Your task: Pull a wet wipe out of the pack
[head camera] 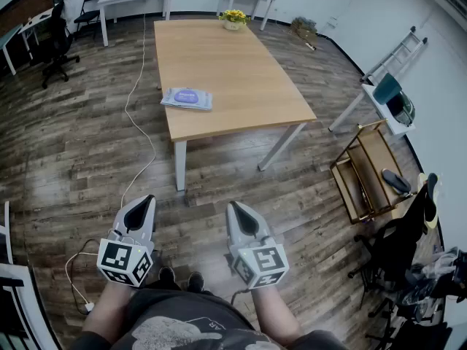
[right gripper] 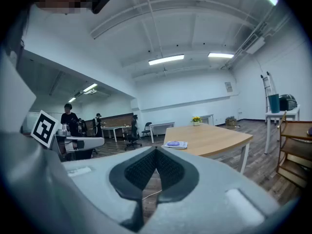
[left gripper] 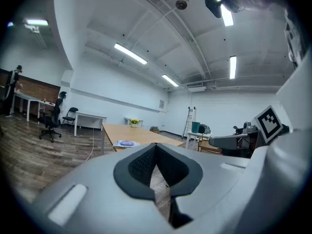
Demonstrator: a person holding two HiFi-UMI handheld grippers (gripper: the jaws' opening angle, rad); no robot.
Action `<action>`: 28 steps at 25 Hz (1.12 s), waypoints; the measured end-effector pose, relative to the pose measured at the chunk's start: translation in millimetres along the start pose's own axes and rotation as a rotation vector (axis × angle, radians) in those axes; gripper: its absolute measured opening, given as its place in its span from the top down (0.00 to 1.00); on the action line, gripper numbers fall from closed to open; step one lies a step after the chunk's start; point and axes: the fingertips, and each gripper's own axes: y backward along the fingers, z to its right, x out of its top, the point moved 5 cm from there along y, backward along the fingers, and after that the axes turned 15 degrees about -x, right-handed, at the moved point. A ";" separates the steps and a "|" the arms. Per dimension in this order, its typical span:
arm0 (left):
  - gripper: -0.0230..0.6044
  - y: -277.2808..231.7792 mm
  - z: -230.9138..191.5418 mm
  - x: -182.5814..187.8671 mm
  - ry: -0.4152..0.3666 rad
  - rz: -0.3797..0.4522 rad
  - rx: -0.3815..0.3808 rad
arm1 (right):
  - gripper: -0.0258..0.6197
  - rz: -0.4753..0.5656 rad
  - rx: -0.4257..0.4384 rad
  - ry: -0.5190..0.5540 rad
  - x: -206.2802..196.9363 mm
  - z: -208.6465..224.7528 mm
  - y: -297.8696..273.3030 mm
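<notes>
Flat wet wipe pack (head camera: 187, 98), pale wrapper with purple oval lid, lying near the surface's (head camera: 241, 86) front left corner, left gripper (head camera: 144, 204) and right gripper (head camera: 238, 212) both closed, empty, well short of it

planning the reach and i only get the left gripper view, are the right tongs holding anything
Observer: No, the right tongs are shut with nothing between them.
Operator: does the wipe pack overhang the table edge
Observer: No, from above it lies fully on top, just inside the front edge.
Operator: anything by the feet
Observer: A white cable loops on the floor beside the person's left forearm.
</notes>
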 end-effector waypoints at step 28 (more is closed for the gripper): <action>0.93 -17.3 4.5 -2.5 -0.014 0.038 0.050 | 0.97 0.071 -0.007 0.017 2.7 23.9 -22.6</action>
